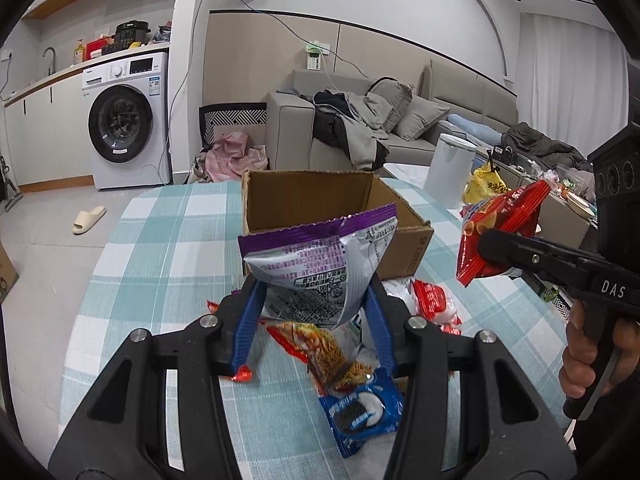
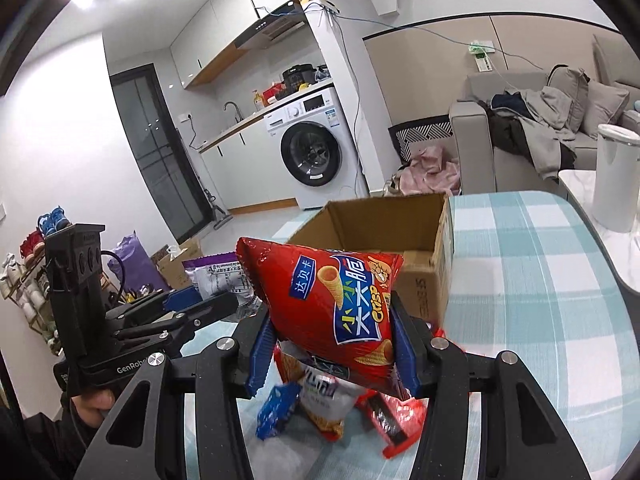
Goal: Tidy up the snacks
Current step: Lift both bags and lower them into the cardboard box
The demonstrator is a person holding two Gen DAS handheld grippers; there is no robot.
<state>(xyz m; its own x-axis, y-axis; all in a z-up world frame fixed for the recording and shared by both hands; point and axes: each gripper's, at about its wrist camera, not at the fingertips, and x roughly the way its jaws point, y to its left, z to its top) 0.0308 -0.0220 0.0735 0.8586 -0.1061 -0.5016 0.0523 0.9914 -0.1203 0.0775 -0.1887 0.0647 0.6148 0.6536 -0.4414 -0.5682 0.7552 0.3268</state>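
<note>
1. On the checked counter, the open cardboard box stands at 12 o'clock, bare cloth around it.
2. Left gripper clamps the purple-topped bag, lifted.
3. Right gripper clamps the red crisp bag, at 3 o'clock.
4. Loose snack packets lie below at 6 o'clock.

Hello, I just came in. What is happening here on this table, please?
A person is sorting snacks with a pair of tongs in each hand. The left tongs grip a purple and silver snack bag, and the right tongs grip a red crisp bag. Both bags are held in the air in front of an open cardboard box on the checked tablecloth. More packets, including a blue cookie pack, lie on the table.
</note>
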